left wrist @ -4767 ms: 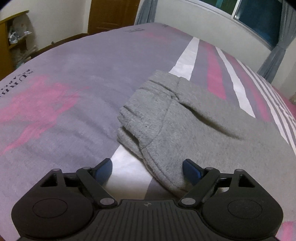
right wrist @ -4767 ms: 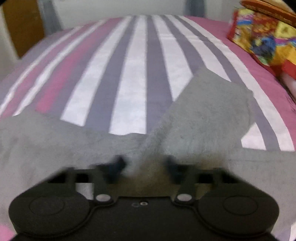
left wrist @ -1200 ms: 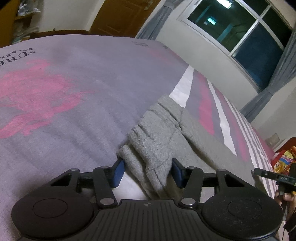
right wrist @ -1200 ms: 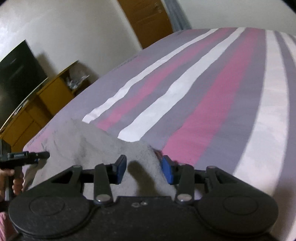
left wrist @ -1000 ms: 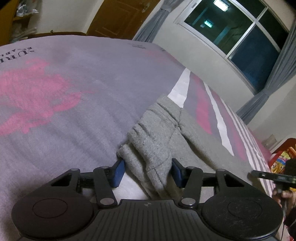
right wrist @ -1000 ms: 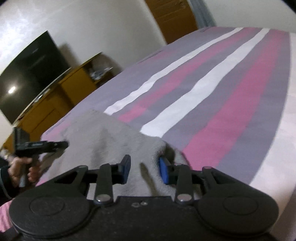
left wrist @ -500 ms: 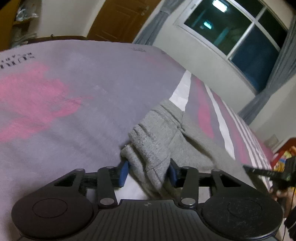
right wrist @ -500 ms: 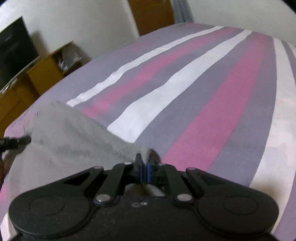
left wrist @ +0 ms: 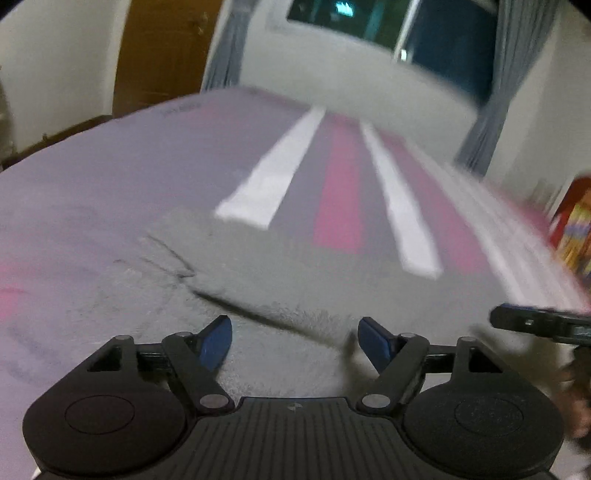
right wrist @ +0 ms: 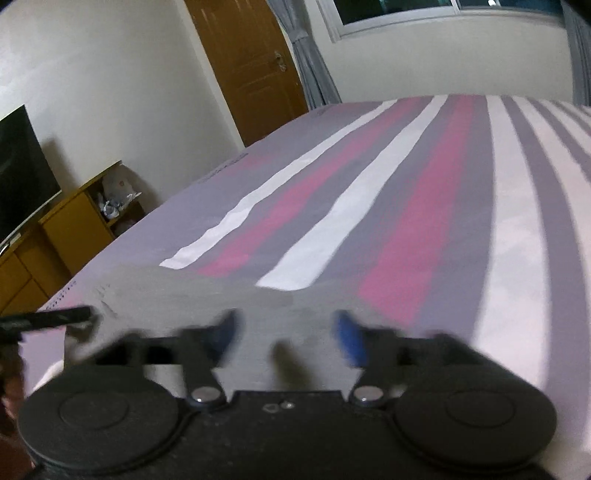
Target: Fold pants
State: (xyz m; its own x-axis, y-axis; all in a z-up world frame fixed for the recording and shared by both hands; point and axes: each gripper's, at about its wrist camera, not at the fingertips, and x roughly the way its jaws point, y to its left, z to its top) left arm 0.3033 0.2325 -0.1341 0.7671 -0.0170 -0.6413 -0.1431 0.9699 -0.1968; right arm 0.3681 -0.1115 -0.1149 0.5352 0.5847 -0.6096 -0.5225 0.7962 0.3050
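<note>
One pair of grey fleece pants [left wrist: 280, 273] lies on one bed with a grey, pink and white striped cover [right wrist: 424, 206]. Two black claws with blue fingertip pads, the left claw [left wrist: 294, 339] and the right claw [right wrist: 286, 334], are in view. The room shows one brown wooden door [right wrist: 251, 62], one dark window [left wrist: 388, 26] and one black television screen [right wrist: 22, 170].

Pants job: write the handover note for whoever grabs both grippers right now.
Left gripper: open, holding nothing, low over the near edge of the grey pants.
Right gripper: open, blurred, also empty above the pants.
The pants lie folded flat on the striped bedspread, one layer over another, edge seam visible.
Done: a fold is laid and released.
Left: probably one more fold to make it compact, then smooth it; check the far edge, blurred here.
</note>
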